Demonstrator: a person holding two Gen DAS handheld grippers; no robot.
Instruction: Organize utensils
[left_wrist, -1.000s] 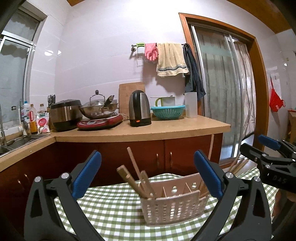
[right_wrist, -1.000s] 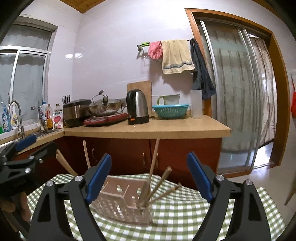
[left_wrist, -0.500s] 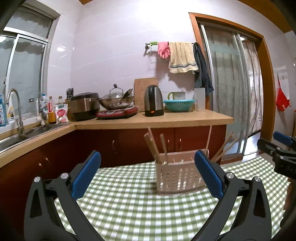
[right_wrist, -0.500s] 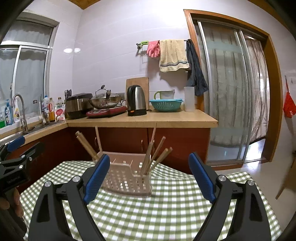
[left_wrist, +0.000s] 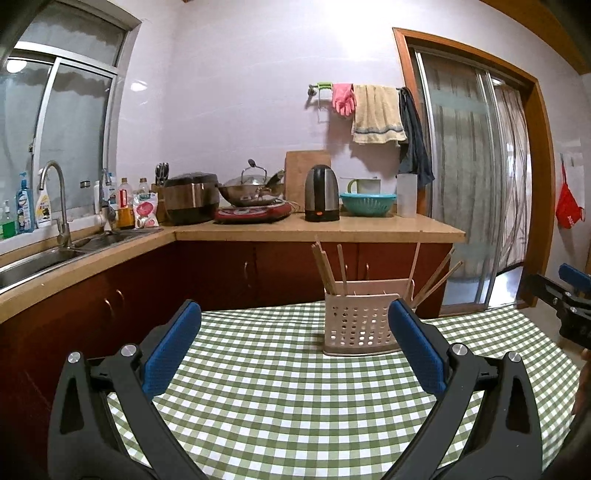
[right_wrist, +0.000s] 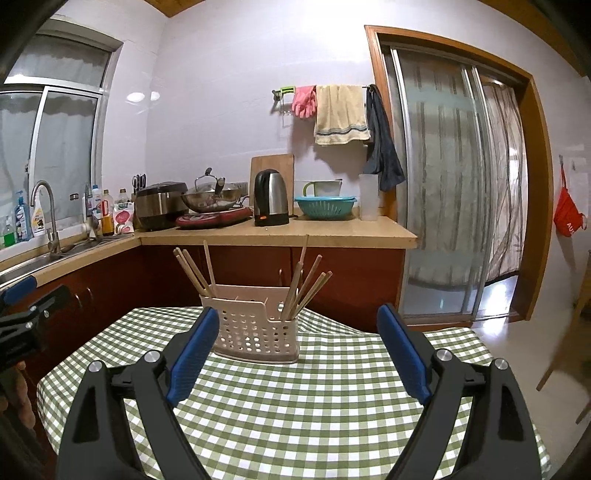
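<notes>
The perforated utensil holder (right_wrist: 255, 332) stands upright on the green checked tablecloth (right_wrist: 314, 406), wooden chopsticks (right_wrist: 306, 288) leaning out of its end compartments. Nearer the cameras than the holder, the left gripper (left_wrist: 295, 347) and right gripper (right_wrist: 295, 350) both gape wide with nothing between their blue pads (right_wrist: 192, 354).

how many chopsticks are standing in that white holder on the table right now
7 visible chopsticks in the holder: three at its left end, four at its right end. Overlapping sticks may hide more.
</notes>
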